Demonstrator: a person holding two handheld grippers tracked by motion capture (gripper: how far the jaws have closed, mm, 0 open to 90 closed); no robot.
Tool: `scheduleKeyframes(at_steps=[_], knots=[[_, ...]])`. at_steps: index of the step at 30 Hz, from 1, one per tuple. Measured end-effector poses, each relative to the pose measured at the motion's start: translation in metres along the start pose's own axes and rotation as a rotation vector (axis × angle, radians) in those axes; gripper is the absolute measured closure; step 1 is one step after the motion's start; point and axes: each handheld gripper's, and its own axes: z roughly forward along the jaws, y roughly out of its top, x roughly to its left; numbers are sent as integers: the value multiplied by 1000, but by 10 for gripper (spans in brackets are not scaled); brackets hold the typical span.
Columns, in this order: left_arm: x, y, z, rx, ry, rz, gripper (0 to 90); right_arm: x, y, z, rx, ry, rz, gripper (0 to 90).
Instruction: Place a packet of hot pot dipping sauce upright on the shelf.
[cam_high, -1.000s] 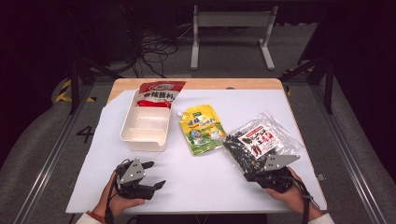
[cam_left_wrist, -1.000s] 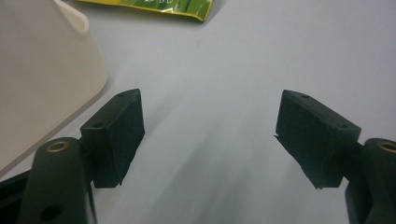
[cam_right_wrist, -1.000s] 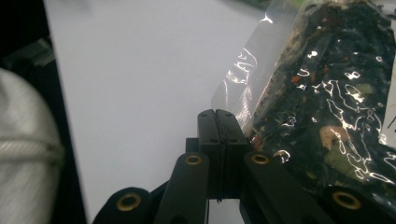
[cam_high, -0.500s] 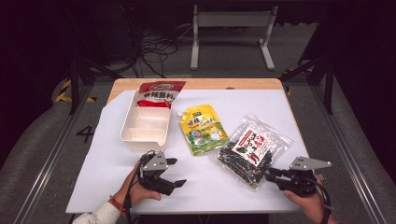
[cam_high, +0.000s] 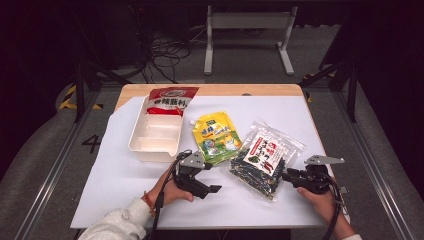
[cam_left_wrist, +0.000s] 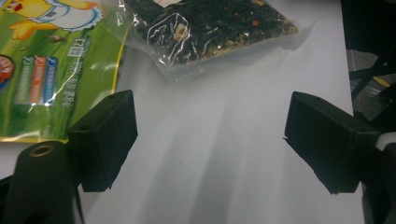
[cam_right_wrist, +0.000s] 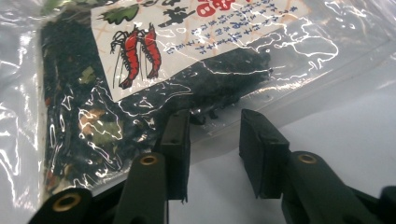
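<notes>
Seaweed bag (cam_high: 266, 159) lies free beside the tray (cam_high: 156, 134), nothing packed yet. Right gripper (cam_right_wrist: 212, 122), just opening, straddles its edge unpinched; left gripper (cam_left_wrist: 210, 135) gapes empty.

A dim room — grey floor (cam_high: 45, 165), tangled cables (cam_high: 167, 52) and a white metal stand (cam_high: 247, 30) behind the table.

Clear seaweed bag (cam_high: 265, 159): dark contents flecked orange and green, white label printed with red shrimp and black script. Yellow-green pouch (cam_high: 216, 137) is printed with a cartoon duck; red-and-white bag (cam_high: 171, 100) is seen by the white tray (cam_high: 141, 146). Black jaws are noted on both grippers.
</notes>
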Motion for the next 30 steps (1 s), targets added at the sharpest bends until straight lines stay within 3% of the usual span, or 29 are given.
scheduleKeyframes(at_steps=[6, 10, 15, 17, 22, 25, 28, 30], knots=[[7, 5, 11, 11, -25, -44, 151, 0, 15, 16, 18, 32, -69, 724], [14, 7, 18, 18, -72, -92, 116, 4, 21, 25, 14, 71, -129, 823], [23, 10, 22, 15, -121, -152, 71, 8, 25, 33, 8, 101, -172, 857], [25, 11, 22, 3, -124, -164, 84, 9, 26, 34, 10, 101, -188, 858], [45, 18, 24, 7, -116, -246, 96, 10, 28, 37, 1, 107, -229, 857], [50, 25, 33, 6, -160, -250, 104, 14, 29, 40, -4, 97, -267, 865], [52, 31, 36, 0, -162, -238, 104, 15, 30, 41, -6, 96, -276, 865], [56, 36, 39, -11, -150, -258, 113, 16, 31, 43, -11, 99, -287, 866]])
